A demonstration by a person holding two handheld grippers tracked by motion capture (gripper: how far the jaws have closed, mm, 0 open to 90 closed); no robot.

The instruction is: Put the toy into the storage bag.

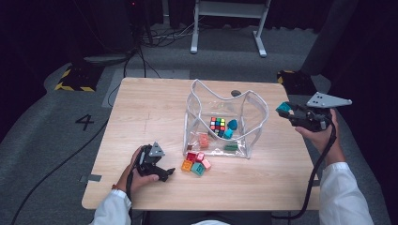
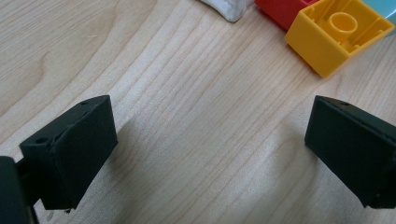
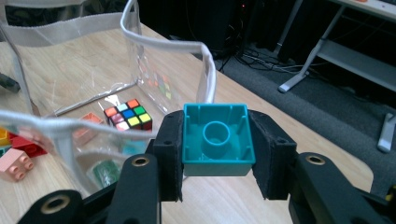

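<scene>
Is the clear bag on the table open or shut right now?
Open: the clear bag's white-edged mouth gapes upward, with the puzzle cube visible inside.

Wooden worktop (image 1: 141, 117), clear plastic bag (image 1: 225, 122) standing open at centre w/ colour cube (image 1: 217, 124) and a few bricks inside. Loose bricks (image 1: 196, 163) just in front of bag. Left gripper (image 1: 165, 173) low on worktop, near those bricks. Right gripper (image 1: 283, 110) raised just right of bag, clamping teal brick (image 1: 282, 108).
</scene>
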